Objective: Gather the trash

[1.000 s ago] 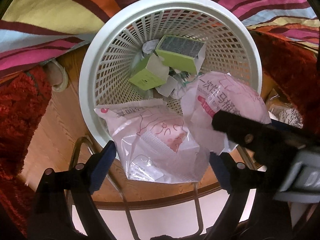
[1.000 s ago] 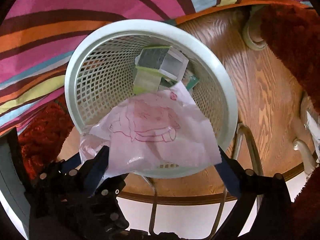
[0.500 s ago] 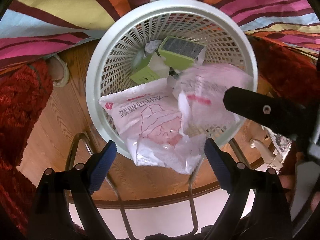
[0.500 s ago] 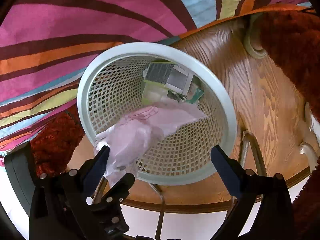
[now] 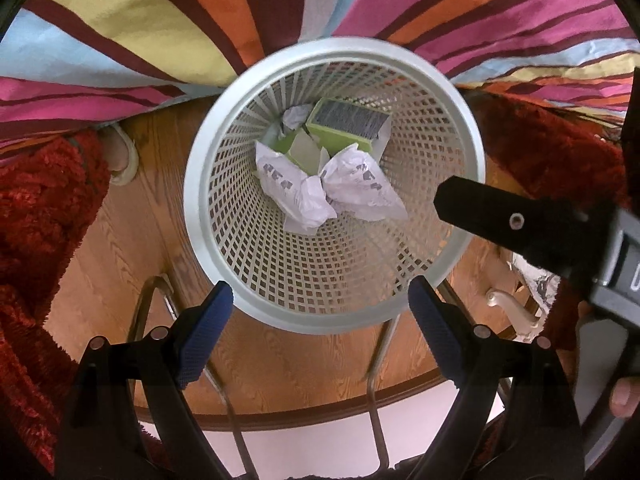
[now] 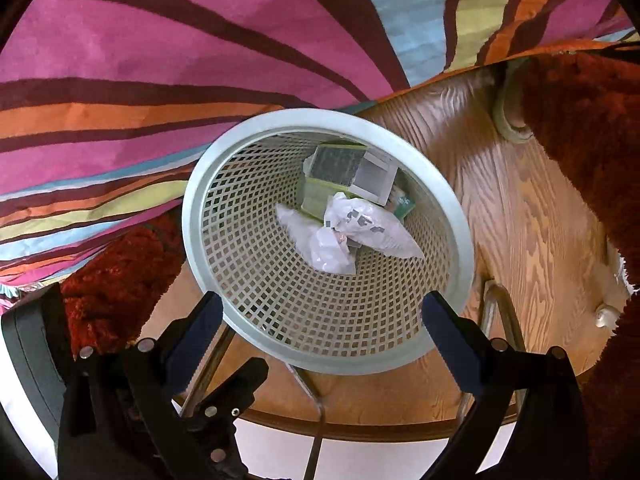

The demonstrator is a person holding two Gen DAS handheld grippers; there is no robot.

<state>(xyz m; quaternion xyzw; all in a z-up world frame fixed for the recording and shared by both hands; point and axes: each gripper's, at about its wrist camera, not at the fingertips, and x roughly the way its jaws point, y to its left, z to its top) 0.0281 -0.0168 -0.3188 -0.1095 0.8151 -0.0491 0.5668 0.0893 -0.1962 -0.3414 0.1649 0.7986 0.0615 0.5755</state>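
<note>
Two crumpled wrappers [image 5: 328, 188] lie side by side on the boxes [image 5: 344, 128] in the basket [image 5: 200, 216]; both left gripper [image 5: 316, 320] and right gripper [image 6: 320, 328] hover wide apart, empty, above its near rim.

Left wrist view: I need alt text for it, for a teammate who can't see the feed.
Looking down into a white mesh basket on a wood floor, holding two crumpled plastic bags on top of green boxes. The open, empty left gripper frames the near rim, and the right gripper reaches in from the right. Striped fabric and a red rug surround the basket.
</note>
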